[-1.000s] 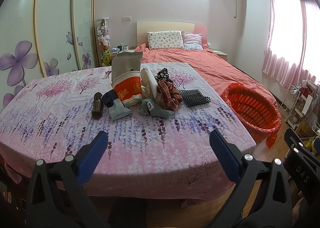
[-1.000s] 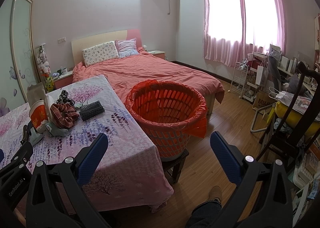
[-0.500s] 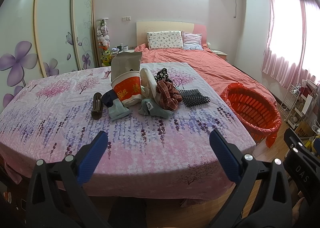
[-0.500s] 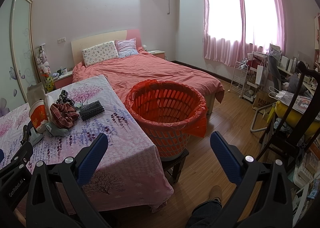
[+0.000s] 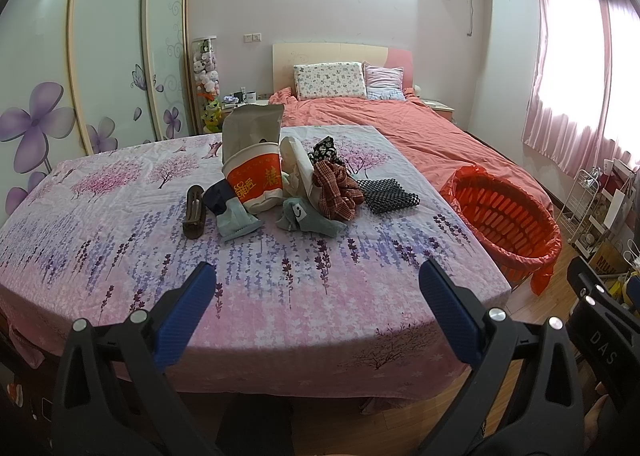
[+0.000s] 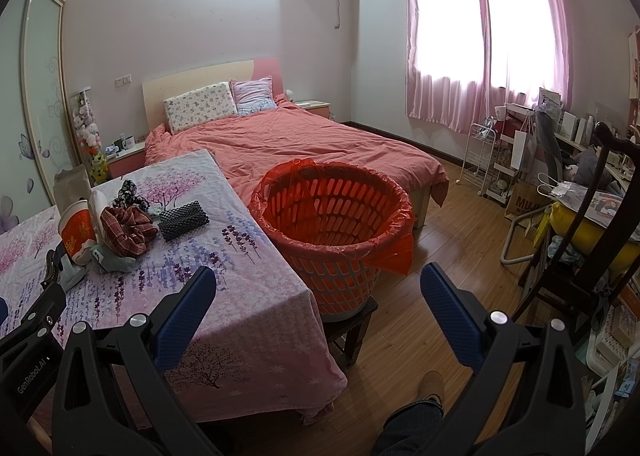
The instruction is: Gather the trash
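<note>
While both grippers hang short of the table with jaws spread and empty, the left gripper (image 5: 316,296) faces a heap on the floral-clothed table (image 5: 360,276): a red-and-white paper cup (image 5: 254,182), grey paper bag (image 5: 250,128) and bits of cloth. The right gripper (image 6: 316,296) faces the red-lined orange plastic basket (image 6: 332,216) just beside the table.

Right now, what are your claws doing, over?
Left claw open, empty. Right claw open, empty. Trash pile untouched on table; lined red basket beside it. Nothing in the way.
</note>
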Demonstrator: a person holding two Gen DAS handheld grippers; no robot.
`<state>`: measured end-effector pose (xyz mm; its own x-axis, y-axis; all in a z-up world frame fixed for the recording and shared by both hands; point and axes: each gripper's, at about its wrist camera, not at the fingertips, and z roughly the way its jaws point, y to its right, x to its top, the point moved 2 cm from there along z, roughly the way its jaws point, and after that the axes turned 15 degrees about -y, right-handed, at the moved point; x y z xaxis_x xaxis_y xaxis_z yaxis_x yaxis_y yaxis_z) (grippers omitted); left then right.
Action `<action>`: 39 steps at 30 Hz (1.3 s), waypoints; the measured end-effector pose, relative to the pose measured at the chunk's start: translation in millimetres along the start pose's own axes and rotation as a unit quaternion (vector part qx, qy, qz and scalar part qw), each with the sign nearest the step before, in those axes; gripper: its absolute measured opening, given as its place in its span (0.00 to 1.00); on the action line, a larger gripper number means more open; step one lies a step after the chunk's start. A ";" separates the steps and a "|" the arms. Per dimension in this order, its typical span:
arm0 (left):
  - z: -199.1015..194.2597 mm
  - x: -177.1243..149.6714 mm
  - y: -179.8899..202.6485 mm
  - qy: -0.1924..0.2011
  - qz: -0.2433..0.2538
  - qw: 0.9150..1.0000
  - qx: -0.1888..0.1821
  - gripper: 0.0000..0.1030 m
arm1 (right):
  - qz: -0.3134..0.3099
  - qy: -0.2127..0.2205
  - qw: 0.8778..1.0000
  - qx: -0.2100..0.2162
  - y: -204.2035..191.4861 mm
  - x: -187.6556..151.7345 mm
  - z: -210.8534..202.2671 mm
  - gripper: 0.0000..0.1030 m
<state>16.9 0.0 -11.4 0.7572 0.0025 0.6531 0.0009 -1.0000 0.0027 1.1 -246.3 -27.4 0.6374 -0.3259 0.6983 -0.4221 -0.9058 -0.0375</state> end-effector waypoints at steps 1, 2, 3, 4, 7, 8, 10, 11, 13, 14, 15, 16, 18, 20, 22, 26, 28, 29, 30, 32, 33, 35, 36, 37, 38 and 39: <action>0.0 0.0 -0.1 0.000 0.000 1.000 0.000 0.96 | 0.000 0.000 1.000 0.000 0.1 0.0 0.0 0.98; 0.0 -0.1 -0.1 0.000 0.000 1.000 0.000 0.96 | 0.000 0.000 1.000 0.000 0.1 -0.1 0.0 0.98; 0.0 -0.1 0.0 0.000 0.000 1.000 0.000 0.96 | 0.000 0.000 1.000 0.000 0.1 -0.1 0.1 0.98; 0.0 -0.1 -0.1 0.000 0.000 1.000 0.000 0.96 | 0.000 0.000 1.000 0.000 0.2 -0.1 0.1 0.98; -0.1 -0.1 -0.1 0.000 0.000 1.000 0.000 0.96 | 0.000 0.000 1.000 0.000 0.3 -0.2 0.1 0.98; -0.1 -0.1 -0.1 0.000 0.000 1.000 0.000 0.96 | 0.000 0.000 1.000 0.000 0.4 -0.2 0.1 0.98; 0.0 -0.1 0.0 0.000 0.000 1.000 0.000 0.96 | 0.000 0.000 1.000 0.000 0.5 -0.2 0.2 0.98; 0.0 -0.1 0.0 0.000 0.000 1.000 0.000 0.96 | 0.000 0.000 1.000 0.000 0.5 -0.1 0.4 0.98; 0.0 -0.1 0.0 0.000 0.000 1.000 0.000 0.96 | 0.000 0.000 1.000 0.000 0.4 0.0 0.8 0.98; 0.0 -0.1 -0.1 0.000 0.000 1.000 0.000 0.96 | 0.000 0.000 1.000 0.000 0.4 0.1 0.9 0.98; 0.0 0.0 -0.1 0.000 0.000 1.000 0.000 0.96 | 0.000 0.000 1.000 0.000 0.3 0.2 1.1 0.98; 0.0 0.0 -0.1 0.000 0.000 1.000 0.000 0.96 | 0.000 0.000 1.000 0.000 0.2 0.3 1.3 0.98; 0.6 0.1 -0.8 -0.002 -0.001 1.000 0.000 0.96 | 0.000 0.000 1.000 0.000 0.2 0.5 1.7 0.98; 1.9 0.3 -2.3 -0.004 -0.003 1.000 0.001 0.96 | -0.001 -0.002 1.000 -0.001 -0.8 0.6 3.0 0.98; 6.7 1.3 -5.5 -0.006 -0.006 1.000 0.002 0.96 | -0.004 -0.005 1.000 -0.001 -3.2 0.3 5.1 0.98; 17.7 5.8 -20.1 -0.011 -0.015 1.000 0.008 0.96 | -0.012 -0.010 1.000 0.002 -13.6 3.9 6.4 0.98; 23.0 10.2 -25.7 -0.013 -0.021 1.000 0.014 0.96 | -0.017 -0.013 1.000 0.008 -16.6 6.3 11.3 0.98; 28.2 12.5 -35.6 -0.015 -0.028 0.999 0.020 0.96 | -0.019 -0.015 1.000 0.011 -19.4 6.9 15.4 0.98; 31.7 13.7 -41.9 -0.017 -0.033 0.999 0.023 0.96 | -0.023 -0.018 0.999 0.015 -24.6 7.9 19.1 0.98; 40.1 17.3 -57.0 -0.023 -0.045 0.998 0.030 0.96 | -0.034 -0.028 0.999 0.025 -37.7 10.8 29.7 0.98; 44.0 18.7 -65.2 -0.025 -0.052 0.998 0.034 0.96 | -0.037 -0.031 0.998 0.027 -40.2 11.3 31.3 0.98; 51.2 22.6 -80.6 -0.031 -0.064 0.997 0.039 0.96 | -0.049 -0.039 0.997 0.039 -53.3 12.4 38.5 0.98; 55.6 24.7 -89.4 -0.035 -0.072 0.996 0.042 0.96 | -0.056 -0.041 0.997 0.044 -59.0 12.9 40.7 0.98; 60.8 27.3 -100.4 -0.039 -0.082 0.995 0.047 0.96 | -0.065 -0.043 0.996 0.051 -67.9 14.1 43.5 0.98; 64.5 29.6 -108.6 -0.042 -0.089 0.994 0.052 0.96 | -0.071 -0.045 0.995 0.056 -73.7 15.9 45.6 0.98; 69.7 32.6 -116.9 -0.045 -0.096 0.993 0.058 0.96 | -0.077 -0.046 0.994 0.062 -79.7 16.8 47.1 0.98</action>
<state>87.0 116.9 -43.2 0.7910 0.1989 0.5786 0.2223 -0.9745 0.0310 75.8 -192.4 -46.3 0.7469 -0.1986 0.6345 -0.2356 -0.9715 -0.0268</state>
